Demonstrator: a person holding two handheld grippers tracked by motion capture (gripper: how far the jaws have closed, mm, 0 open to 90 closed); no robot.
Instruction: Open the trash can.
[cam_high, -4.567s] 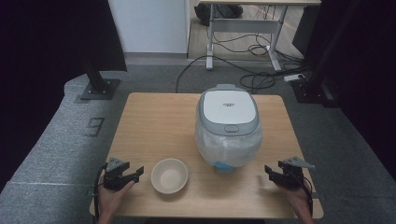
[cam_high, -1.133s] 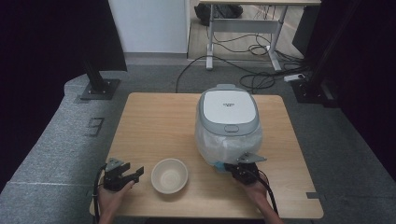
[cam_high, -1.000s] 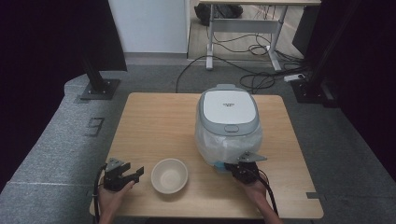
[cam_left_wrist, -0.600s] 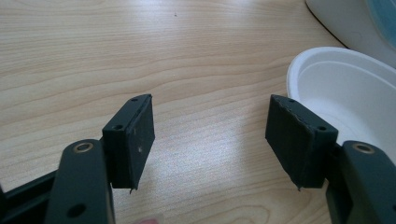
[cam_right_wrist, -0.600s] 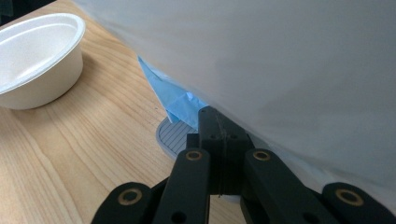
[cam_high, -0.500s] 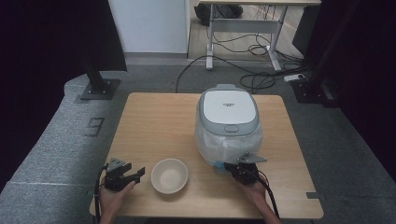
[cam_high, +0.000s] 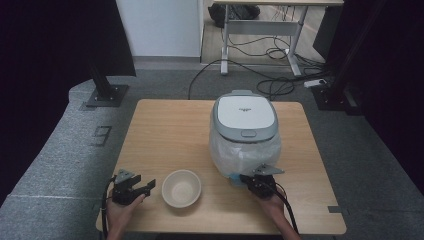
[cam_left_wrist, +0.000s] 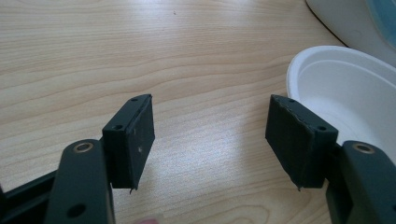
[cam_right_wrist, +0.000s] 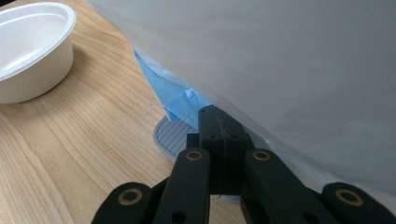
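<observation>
Rice cooker: a white and grey rounded rice cooker with a closed grey-rimmed lid stood right of centre on the table, its body wrapped in clear plastic film.
Blue scrap: a crumpled bit of blue plastic lay at the cooker's near base, against the film, just past the right jaws' tips.
Round foot: a small grey ribbed disc sat on the table under the cooker's edge, partly hidden by the jaws.
Right hand-held gripper: the right hand-held gripper was at the cooker's near base, its two black jaws pressed together; whether they pinched any film or blue plastic could not be told.
Bowl: a white round foam bowl, empty and upright, stood near the front edge, left of the cooker.
Left hand-held gripper: the left hand-held gripper was held low over the table just left of the bowl, jaws wide apart with nothing between them.
Table: a light wooden rectangular table carried everything.
</observation>
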